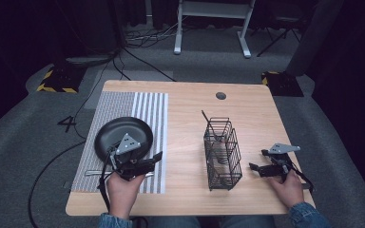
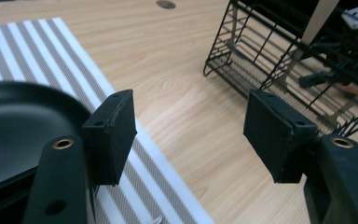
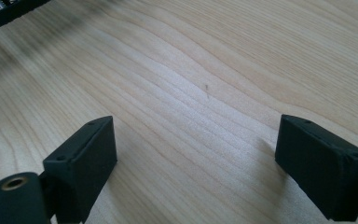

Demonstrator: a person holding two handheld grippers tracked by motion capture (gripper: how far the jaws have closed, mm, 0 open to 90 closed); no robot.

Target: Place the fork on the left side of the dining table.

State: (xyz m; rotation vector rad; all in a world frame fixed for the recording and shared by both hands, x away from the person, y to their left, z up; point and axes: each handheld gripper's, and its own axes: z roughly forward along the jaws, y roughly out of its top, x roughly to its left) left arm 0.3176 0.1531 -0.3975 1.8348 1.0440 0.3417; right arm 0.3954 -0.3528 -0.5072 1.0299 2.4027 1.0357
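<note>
Wire rack [image 1: 222, 154]: the thing both hands flank, so I take it as the landmark; it stands on the bare wood of the table [image 1: 185, 142], lengthwise away from the person. It appears to hold some cutlery (thin metal pieces glint through the wires in the left gripper view), though I cannot tell which pieces.

Left gripper [image 1: 145, 164]: jaws apart, nothing between them. Pointed toward the rack, well to the rack's left, hovering over the near edge of the striped mat [image 1: 123, 142]. Its own view looks across bare wood straight at the rack [image 2: 284, 56], which suggests the hand is lined up for a reach in that direction.

Right gripper [image 1: 261, 168]: jaws also apart and empty, just to the rack's right, low over the table. Its view gives plain wood grain between the jaws; likely parked clear so it does not crowd the rack.

Black plate [image 1: 123, 137]: on the mat, left of the rack, just behind the left gripper. A piece of cutlery [image 1: 100, 173] lies on the mat below the plate; type unclear, partly hidden by the hand.

Judgement: neither gripper is committed yet.
</note>
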